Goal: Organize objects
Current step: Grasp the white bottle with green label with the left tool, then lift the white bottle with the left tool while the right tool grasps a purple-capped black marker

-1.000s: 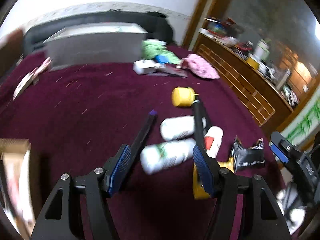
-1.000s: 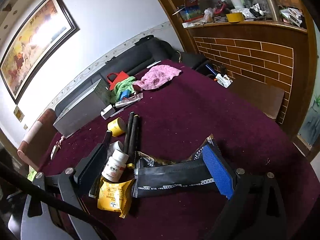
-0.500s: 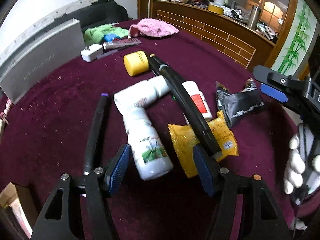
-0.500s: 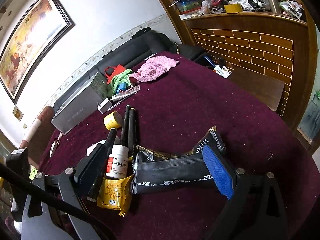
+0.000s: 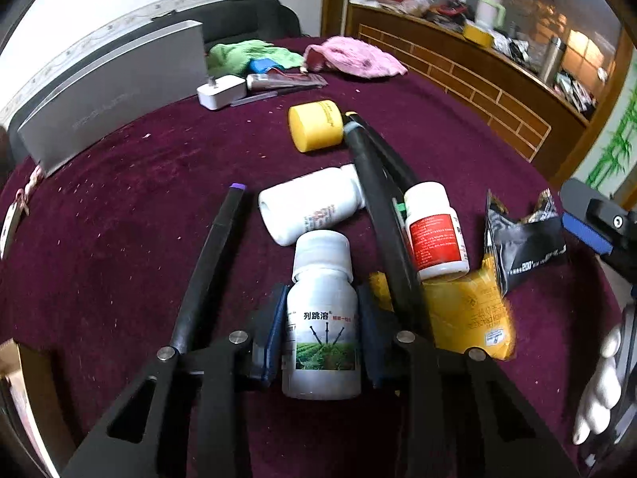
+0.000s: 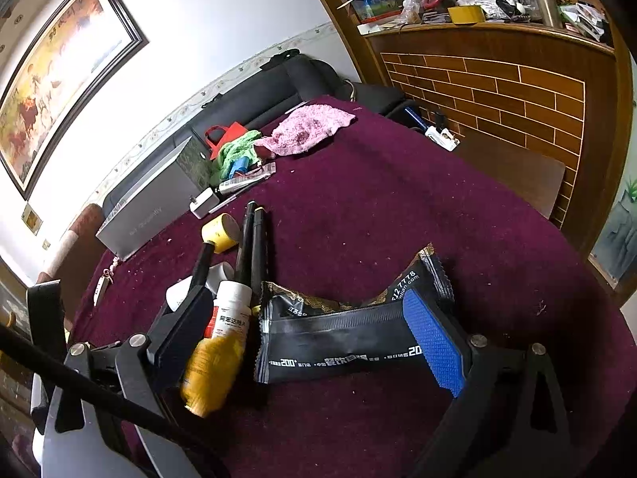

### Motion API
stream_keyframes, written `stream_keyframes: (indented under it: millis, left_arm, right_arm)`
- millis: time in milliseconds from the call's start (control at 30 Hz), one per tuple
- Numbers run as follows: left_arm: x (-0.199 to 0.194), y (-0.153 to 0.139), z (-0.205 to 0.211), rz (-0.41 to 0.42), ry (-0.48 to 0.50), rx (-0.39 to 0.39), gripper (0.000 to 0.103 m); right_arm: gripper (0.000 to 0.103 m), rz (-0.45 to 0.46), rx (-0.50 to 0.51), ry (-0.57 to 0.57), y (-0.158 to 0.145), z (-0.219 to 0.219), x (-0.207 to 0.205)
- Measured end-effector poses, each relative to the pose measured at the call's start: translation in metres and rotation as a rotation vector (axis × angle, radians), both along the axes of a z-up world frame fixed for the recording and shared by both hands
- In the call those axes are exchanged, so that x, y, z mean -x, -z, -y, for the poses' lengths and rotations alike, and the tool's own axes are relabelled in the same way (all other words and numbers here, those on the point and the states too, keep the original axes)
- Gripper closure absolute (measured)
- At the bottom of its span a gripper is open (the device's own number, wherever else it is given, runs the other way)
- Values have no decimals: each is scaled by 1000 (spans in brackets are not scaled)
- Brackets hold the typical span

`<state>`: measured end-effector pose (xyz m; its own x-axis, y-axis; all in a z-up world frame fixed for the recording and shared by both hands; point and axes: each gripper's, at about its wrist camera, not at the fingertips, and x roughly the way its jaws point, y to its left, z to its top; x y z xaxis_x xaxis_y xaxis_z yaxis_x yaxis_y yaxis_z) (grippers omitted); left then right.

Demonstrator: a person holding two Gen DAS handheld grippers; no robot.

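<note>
My left gripper is shut on a white bottle with a green field label, gripped on both sides low on the maroon table. Beyond it lie a second white bottle, a red-labelled bottle, a yellow packet, a yellow jar and black pens. My right gripper is open around a black snack packet, which lies flat between its pads. The red-labelled bottle and the yellow packet sit by its left finger.
A silver box stands at the back left. A white charger, a tube, a green cloth and a pink cloth lie at the back. A black pen with a purple tip lies left. A brick-faced counter rises at the right.
My left gripper has swung in and closed on the green-labelled bottle, which now points straight ahead between the pads. The right gripper has stayed open around the black packet.
</note>
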<state>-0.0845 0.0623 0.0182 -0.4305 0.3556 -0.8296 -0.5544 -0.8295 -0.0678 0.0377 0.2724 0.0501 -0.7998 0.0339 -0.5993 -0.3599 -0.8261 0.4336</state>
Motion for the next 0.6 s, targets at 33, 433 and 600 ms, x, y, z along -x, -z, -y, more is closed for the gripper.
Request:
stream_keyframes:
  millis: [33, 433, 600]
  left_arm:
    - [-2, -1, 5, 3, -12, -23, 74]
    - [-83, -43, 89, -25, -132, -226, 74]
    - [-122, -55, 129, -53, -208, -329, 74]
  right_arm:
    - [6, 1, 0, 0, 0, 0, 0]
    - [6, 21, -46, 10, 3, 3, 4]
    - [6, 35, -93, 16, 4, 11, 5]
